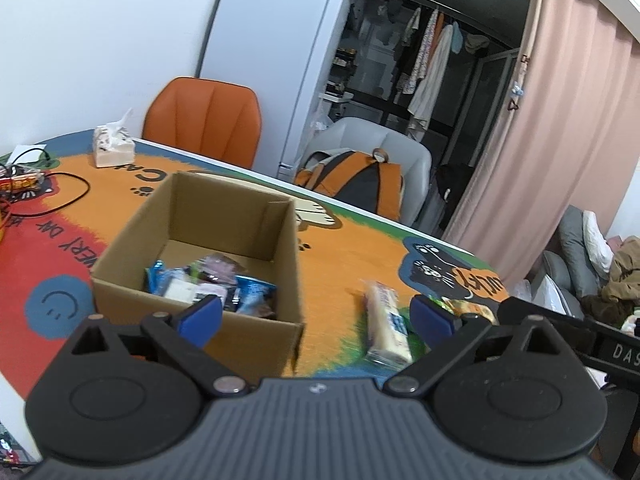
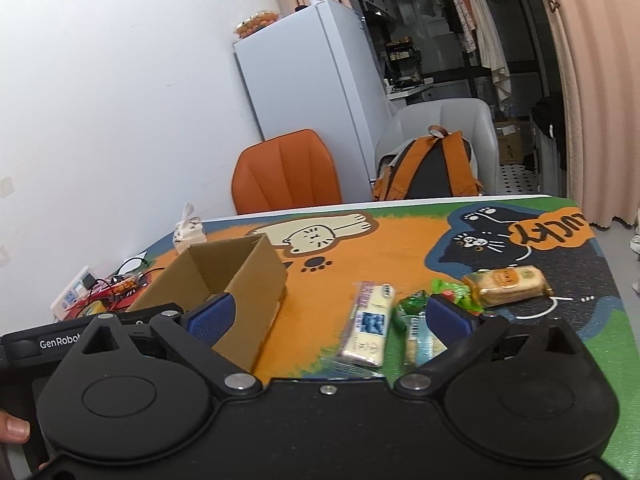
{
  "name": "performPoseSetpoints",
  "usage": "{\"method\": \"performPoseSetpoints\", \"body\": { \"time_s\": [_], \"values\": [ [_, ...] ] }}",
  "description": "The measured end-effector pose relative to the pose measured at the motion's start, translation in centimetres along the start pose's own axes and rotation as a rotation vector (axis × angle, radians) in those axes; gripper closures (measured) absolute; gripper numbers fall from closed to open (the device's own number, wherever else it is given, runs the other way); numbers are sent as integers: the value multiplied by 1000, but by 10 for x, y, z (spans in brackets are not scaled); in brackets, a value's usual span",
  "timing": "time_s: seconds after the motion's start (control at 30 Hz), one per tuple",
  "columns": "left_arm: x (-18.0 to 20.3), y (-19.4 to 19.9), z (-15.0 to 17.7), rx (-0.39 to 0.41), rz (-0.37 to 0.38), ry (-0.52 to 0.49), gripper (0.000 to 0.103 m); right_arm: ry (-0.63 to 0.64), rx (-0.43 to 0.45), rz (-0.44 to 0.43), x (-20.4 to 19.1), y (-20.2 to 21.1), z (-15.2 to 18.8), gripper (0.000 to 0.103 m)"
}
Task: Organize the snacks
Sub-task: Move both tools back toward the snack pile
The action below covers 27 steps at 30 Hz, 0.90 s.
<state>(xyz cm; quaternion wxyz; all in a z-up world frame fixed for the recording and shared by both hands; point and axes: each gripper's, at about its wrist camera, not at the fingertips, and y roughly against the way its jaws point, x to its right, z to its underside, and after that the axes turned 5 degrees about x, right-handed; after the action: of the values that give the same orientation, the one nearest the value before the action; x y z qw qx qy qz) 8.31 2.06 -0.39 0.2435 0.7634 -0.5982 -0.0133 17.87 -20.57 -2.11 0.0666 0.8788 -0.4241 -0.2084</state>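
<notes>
My right tongs' blue pad (image 2: 450, 314) covers part of the green wrappers (image 2: 414, 304) just ahead of it. Box (image 1: 200, 248) near wall hides the lower part of the packets (image 1: 212, 284) inside; labels too blurred to read. A thumb (image 2: 14, 432) is cut off at the frame's left edge.

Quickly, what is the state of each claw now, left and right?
Left claw: open, holding nothing.
Right claw: open, holding nothing.

My left gripper (image 1: 316, 316) is spread wide, nothing between its blue pads. My right gripper (image 2: 328, 314) gapes just as wide and empty, both tilted slightly downward.
</notes>
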Motion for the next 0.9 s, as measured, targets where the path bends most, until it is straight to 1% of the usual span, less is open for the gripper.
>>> {"method": "performPoseSetpoints", "body": {
  "time_s": [0.33,0.47,0.73,0.8,0.87,0.9],
  "values": [
    [21,-11,11,-18,46,-37,4,-25,-3,41,24,6,4,0],
    [26,-17,18,-33,78,-44,4,-31,-7,56,33,4,9,0],
    [38,-35,33,-65,118,-64,6,-84,-22,123,62,0,20,0],
    [41,-42,37,-73,124,-66,8,-91,-31,129,68,-2,23,0],
    [45,-49,40,-85,124,-65,15,-93,-39,131,72,-4,27,1],
    [47,-53,42,-93,127,-65,17,-94,-43,128,74,-5,28,1]
  ]
}}
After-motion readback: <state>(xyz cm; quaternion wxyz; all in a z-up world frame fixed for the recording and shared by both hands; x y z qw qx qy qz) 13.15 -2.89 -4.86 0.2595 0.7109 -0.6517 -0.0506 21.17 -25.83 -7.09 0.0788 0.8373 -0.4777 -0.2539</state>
